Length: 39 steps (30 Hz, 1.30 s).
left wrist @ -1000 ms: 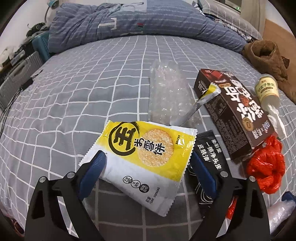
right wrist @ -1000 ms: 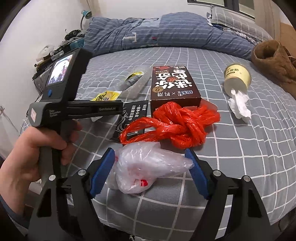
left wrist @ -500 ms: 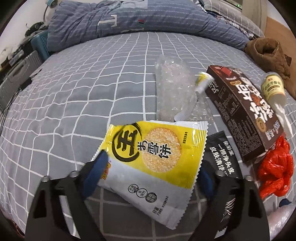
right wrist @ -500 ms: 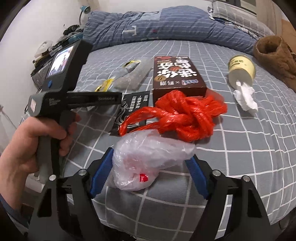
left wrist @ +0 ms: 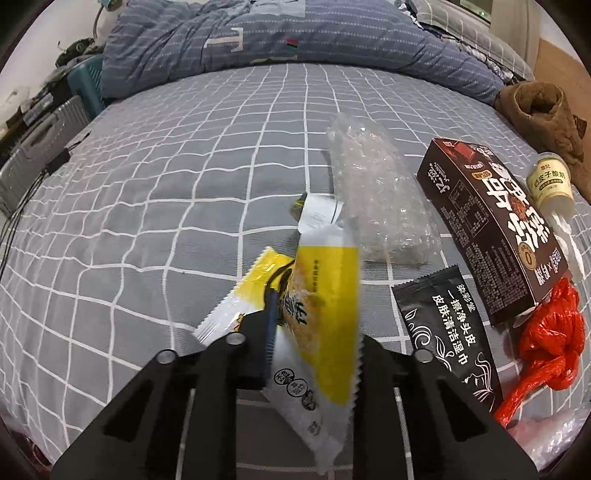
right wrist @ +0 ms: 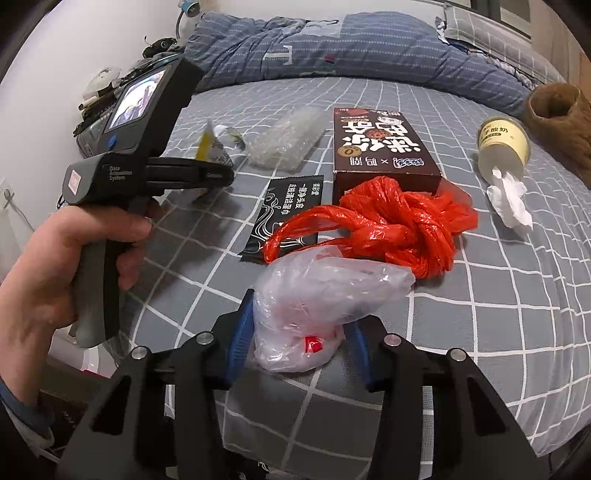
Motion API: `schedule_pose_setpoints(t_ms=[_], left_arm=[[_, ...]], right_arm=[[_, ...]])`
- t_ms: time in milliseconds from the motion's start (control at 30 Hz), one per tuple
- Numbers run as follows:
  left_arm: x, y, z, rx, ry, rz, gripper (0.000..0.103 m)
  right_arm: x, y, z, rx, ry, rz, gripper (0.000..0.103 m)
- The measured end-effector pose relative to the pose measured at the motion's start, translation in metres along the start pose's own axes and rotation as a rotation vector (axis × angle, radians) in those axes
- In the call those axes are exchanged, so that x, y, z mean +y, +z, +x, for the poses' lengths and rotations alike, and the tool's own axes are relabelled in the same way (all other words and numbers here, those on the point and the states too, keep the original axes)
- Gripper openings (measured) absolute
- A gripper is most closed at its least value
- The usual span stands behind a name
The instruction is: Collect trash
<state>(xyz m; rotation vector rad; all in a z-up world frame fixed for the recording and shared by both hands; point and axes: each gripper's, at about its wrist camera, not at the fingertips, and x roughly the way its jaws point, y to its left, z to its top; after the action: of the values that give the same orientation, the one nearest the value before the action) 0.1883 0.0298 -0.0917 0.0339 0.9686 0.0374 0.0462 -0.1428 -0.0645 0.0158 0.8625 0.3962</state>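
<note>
A bed (left wrist: 184,192) with a grey checked sheet fills the room. A blue striped quilt (left wrist: 295,33) lies bunched along its far side. A white wall (right wrist: 74,55) rises at the left, above a cluttered shelf (right wrist: 99,96).

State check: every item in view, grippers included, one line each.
left gripper: jaws just closed, clamping the yellow snack wrapper, which is folded
right gripper: jaws just closed, squeezing the clear plastic bag
red plastic bag: knotted, lying on bed
dark brown carton: flat, closed
yogurt cup: tipped over, tissue spilling out
</note>
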Motion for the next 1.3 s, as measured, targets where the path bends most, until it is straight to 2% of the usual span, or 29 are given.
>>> schedule_pose_setpoints(t_ms=[100, 200, 600, 1033, 1300], left_arm=[[0.000, -0.001, -0.008, -0.003, -0.004, -0.001, 0.006], [0.002, -0.002, -0.019, -0.009, -0.029, -0.004, 0.004], [0.005, -0.026, -0.081, -0.084, -0.118, -0.005, 0.004], [0.005, -0.061, -0.126, -0.118, -0.115, -0.020, 0.004], [0.002, -0.089, -0.144, -0.117, -0.106, -0.029, 0.005]], right_arm=[[-0.001, 0.002, -0.004, -0.007, -0.002, 0.008, 0.044], [-0.004, 0.005, -0.008, -0.017, -0.008, 0.018, 0.044], [-0.010, 0.013, -0.028, -0.045, -0.058, 0.048, 0.044], [-0.006, 0.011, -0.060, -0.119, -0.086, 0.040, 0.044], [-0.002, 0.000, -0.079, -0.136, -0.093, 0.038, 0.044]])
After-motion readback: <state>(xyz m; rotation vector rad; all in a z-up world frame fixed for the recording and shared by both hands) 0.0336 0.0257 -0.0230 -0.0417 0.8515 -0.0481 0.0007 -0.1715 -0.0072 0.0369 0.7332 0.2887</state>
